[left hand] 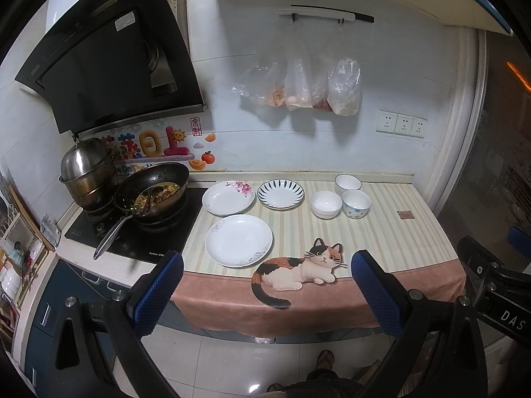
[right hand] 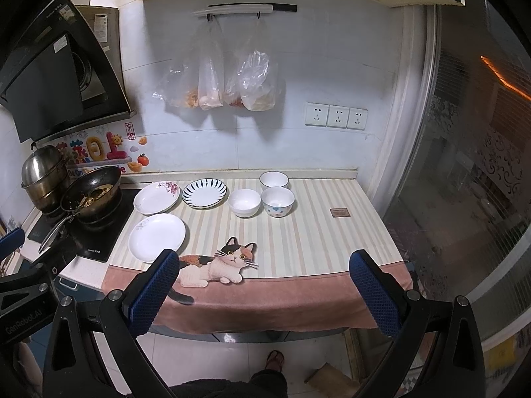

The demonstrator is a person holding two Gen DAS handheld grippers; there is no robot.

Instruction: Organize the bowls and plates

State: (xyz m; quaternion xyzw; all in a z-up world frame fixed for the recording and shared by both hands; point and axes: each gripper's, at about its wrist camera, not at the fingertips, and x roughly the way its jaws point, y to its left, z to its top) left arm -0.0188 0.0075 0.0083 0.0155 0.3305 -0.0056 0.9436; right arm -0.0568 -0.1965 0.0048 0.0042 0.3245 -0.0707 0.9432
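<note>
Three plates lie on the striped cat cloth (left hand: 381,232): a large white plate (left hand: 239,240) (right hand: 157,237) in front, a flowered plate (left hand: 228,198) (right hand: 156,197) and a blue-striped plate (left hand: 280,193) (right hand: 204,193) behind it. Three bowls stand to the right: a plain white bowl (left hand: 326,204) (right hand: 244,202), a dotted bowl (left hand: 356,203) (right hand: 277,201) and a rimmed bowl (left hand: 347,184) (right hand: 273,179) at the back. My left gripper (left hand: 267,262) and right gripper (right hand: 264,260) are open and empty, held off the counter's front edge.
A stove (left hand: 132,232) at the left carries a wok of food (left hand: 152,190) with a long handle and a steel steamer pot (left hand: 88,172). Plastic bags (left hand: 298,83) hang on the wall. A small brown coaster (left hand: 405,214) lies at the right. A glass door (right hand: 464,165) bounds the right side.
</note>
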